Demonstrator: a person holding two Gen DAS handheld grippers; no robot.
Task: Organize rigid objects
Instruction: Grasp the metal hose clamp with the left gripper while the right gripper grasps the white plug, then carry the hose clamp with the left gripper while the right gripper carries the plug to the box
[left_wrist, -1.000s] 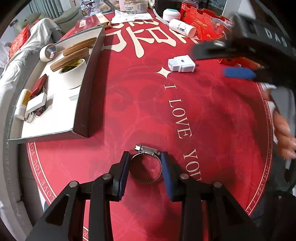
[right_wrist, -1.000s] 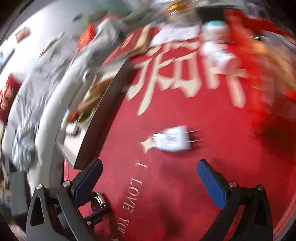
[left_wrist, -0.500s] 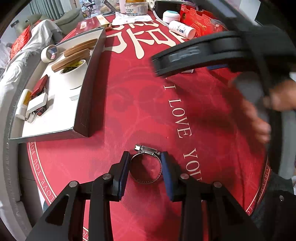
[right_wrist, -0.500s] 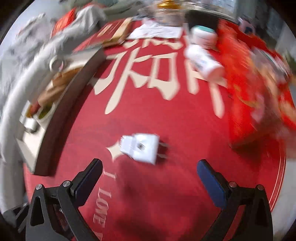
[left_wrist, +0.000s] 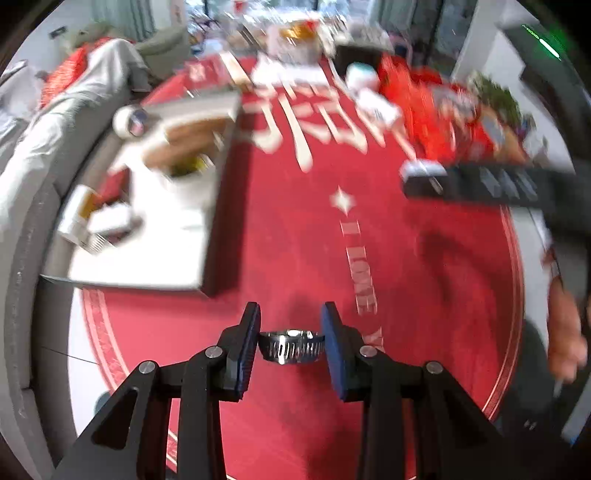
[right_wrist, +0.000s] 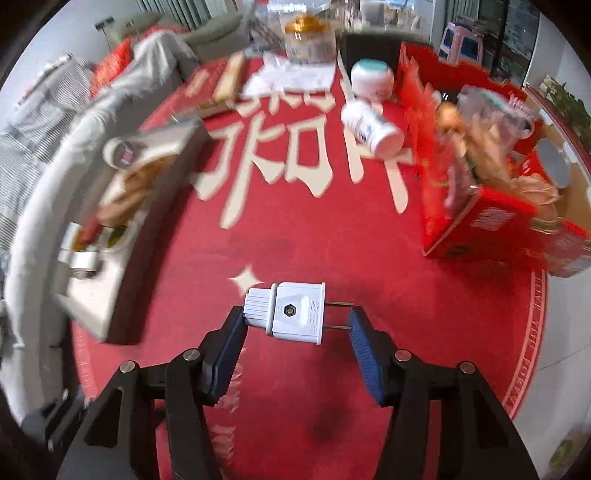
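A metal hose clamp (left_wrist: 291, 347) hangs clear of the red tablecloth (left_wrist: 303, 240), with my left gripper (left_wrist: 290, 325) shut on it, one pad on each side of the band. In the right wrist view a white two-pin plug (right_wrist: 291, 314) lies crosswise between the jaws of my right gripper (right_wrist: 297, 317). Those jaws are closing: one pad touches the cord end and the other the pin tips. The plug stays sharp while the table blurs. That plug (left_wrist: 421, 171) also shows in the left wrist view, at the tip of the right gripper's dark finger.
A grey-walled tray (left_wrist: 218, 221) at the left holds tape rolls, wooden pieces and small boxes. A white bottle (right_wrist: 371, 125) lies at the back beside a teal-lidded jar (right_wrist: 371, 77). A red box (right_wrist: 480, 221) stands at the right. A person's hand (left_wrist: 565, 332) is at the right edge.
My left gripper has lifted the hose clamp off the cloth. My right gripper has come over the plug and its wide jaws have narrowed onto it.
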